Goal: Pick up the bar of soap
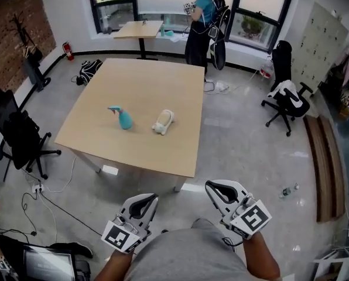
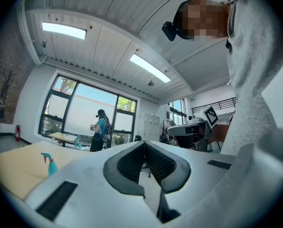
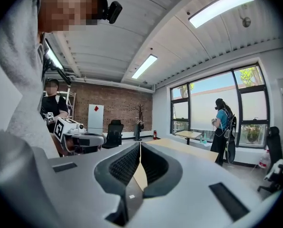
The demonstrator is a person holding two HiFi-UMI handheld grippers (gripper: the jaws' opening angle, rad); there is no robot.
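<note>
A pale cream bar of soap [image 1: 163, 122] lies on the light wooden table [image 1: 145, 86], just right of a teal spray bottle [image 1: 123, 118]. Both grippers are held low and close to my body, well short of the table's near edge. My left gripper [image 1: 144, 199] is shut with nothing in it, and so is my right gripper [image 1: 216, 187]. In the left gripper view the shut jaws [image 2: 144, 144] point over the table, with the spray bottle [image 2: 49, 164] at the left; the soap is hidden there. The right gripper view shows its shut jaws [image 3: 140, 145] and the table [image 3: 179, 146] beyond.
A black office chair [image 1: 19, 136] stands left of the table and another chair [image 1: 288, 101] at the right. A person [image 1: 204, 22] stands by the windows near a small table [image 1: 138, 29]. Cables [image 1: 45, 198] and a bottle [image 1: 288, 190] lie on the floor; planks [image 1: 327, 168] at far right.
</note>
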